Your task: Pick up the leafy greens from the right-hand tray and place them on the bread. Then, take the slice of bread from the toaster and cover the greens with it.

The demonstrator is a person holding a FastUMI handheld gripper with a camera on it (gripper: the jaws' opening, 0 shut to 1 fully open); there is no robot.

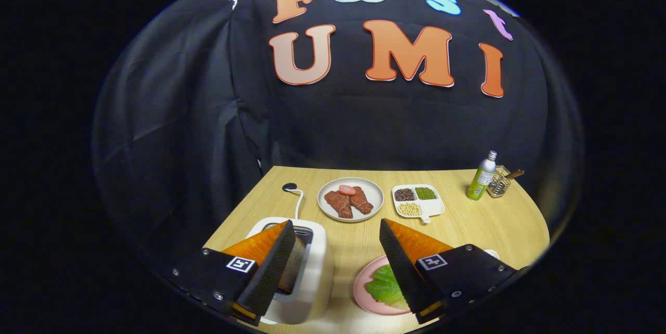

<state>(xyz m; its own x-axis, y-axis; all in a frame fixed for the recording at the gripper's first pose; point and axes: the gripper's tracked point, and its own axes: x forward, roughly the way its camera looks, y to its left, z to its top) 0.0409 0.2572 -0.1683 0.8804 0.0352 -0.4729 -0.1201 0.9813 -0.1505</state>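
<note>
Gripper [337, 256] wide open, holding nothing, above the toaster [307, 271].
Leafy greens [384, 284] lie on the pink plate [364, 292] right of the toaster; probably light and floppy, best pinched at an edge.

Black cloth wall [364, 126], light wooden table [468, 225], dim booth lighting

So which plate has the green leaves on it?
The pink plate, right by the open gripper's fingers, holds the leafy greens. The grey plate farther back has brown meat, and the white divided tray has beans.
</note>
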